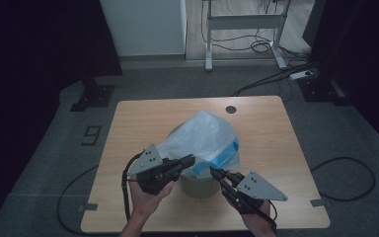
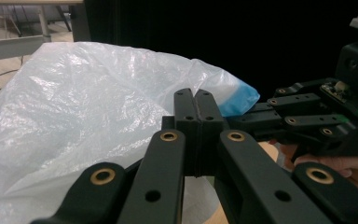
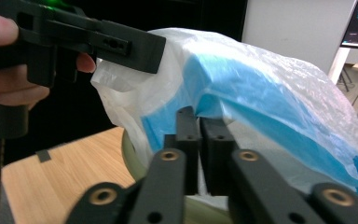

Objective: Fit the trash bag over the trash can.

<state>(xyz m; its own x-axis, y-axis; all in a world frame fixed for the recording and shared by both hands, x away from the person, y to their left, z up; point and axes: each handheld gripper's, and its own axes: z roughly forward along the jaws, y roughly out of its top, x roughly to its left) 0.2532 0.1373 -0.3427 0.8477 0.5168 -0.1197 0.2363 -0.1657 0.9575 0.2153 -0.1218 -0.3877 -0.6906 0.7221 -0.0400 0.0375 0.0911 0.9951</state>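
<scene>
Lining the bin (image 1: 200, 186) was half done; left claw (image 1: 190, 160) pinched the plastic bag (image 1: 205, 138) edge, right claw (image 1: 214, 172) sat nearly pressed together, gripping nothing clearly; bag billowed above, rim unwrapped.

a translucent white plastic bag (image 1: 205, 136) with a bright blue band along its edge sits over a dull olive-green bin (image 1: 197, 185), on a light wood-grain table (image 1: 138, 123); both grippers are matt black with brass-coloured rivets and grey plates, and the floor looks grey
</scene>
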